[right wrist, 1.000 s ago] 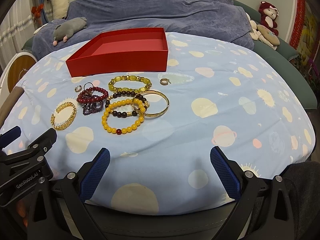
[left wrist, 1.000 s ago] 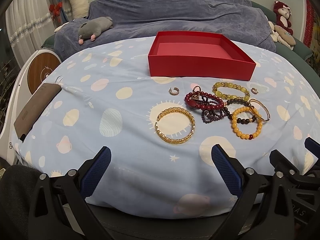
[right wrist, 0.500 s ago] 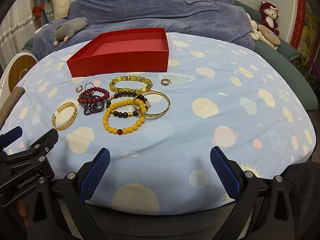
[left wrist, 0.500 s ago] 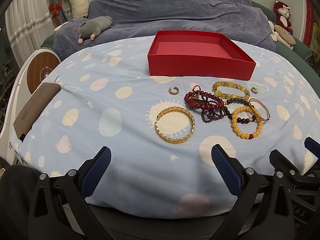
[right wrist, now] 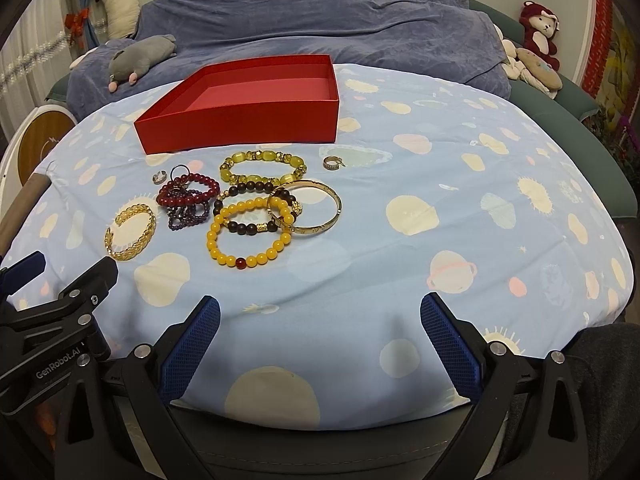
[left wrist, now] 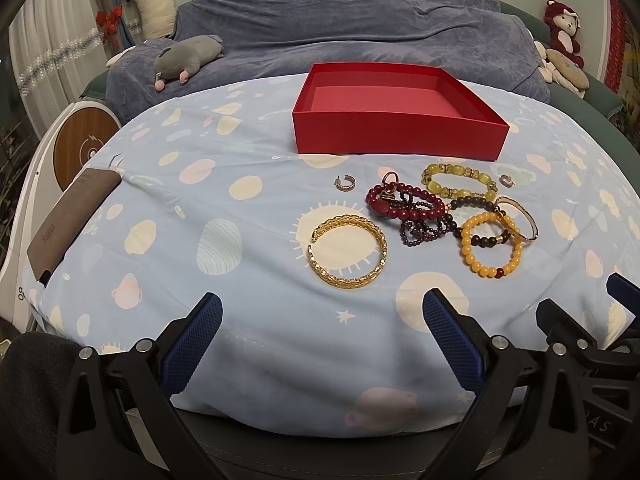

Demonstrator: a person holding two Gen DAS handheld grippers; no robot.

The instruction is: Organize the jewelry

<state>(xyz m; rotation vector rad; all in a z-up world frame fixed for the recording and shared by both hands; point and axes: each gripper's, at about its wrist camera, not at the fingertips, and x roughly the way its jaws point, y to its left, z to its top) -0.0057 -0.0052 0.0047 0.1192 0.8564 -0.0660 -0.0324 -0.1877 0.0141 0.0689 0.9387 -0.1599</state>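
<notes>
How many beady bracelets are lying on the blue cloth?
5: green-yellow nearest the red box; dark red left; purple under it; brown middle; orange nearest. Overlaps may hide more.

Blue-grey blanket (left wrist: pixel 360 28), plush toys (left wrist: pixel 188 60) behind.

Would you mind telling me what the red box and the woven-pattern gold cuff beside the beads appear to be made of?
The red box looks like matte cardboard: flat, thin walls, sharp folded corners, no shine. The gold cuff looks like polished gold-coloured metal: bright glints along a braided, open-ended band. Whether it is solid gold or plated, the views cannot settle.
</notes>
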